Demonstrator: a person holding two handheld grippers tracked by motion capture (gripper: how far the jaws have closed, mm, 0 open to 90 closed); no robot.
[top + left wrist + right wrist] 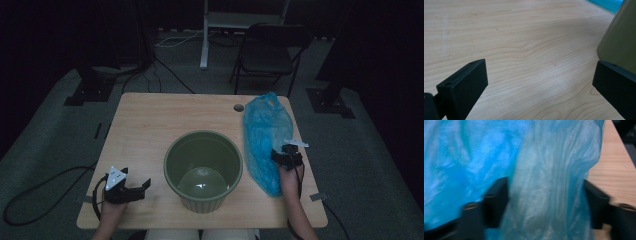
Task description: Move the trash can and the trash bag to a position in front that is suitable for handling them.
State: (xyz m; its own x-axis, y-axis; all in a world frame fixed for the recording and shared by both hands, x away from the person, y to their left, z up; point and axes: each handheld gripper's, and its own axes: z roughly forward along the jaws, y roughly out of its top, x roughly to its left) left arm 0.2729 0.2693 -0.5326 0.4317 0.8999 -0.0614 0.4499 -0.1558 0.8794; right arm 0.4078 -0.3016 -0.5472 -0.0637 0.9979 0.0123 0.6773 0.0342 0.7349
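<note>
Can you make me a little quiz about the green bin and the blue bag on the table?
1. True or false: the blue plastic bag is already inside the green bin.
2. Which gripper has bag plastic between its jaws? A) left gripper B) right gripper
3. Fill in: the bin stands on the wooden ____.

Key:
1. False. The bag lies flat on the table beside the bin, on its right in the high view.
2. B. In the right gripper view the jaws stand apart with blue plastic between them; the left gripper is open over bare wood next to the bin.
3. table
</note>
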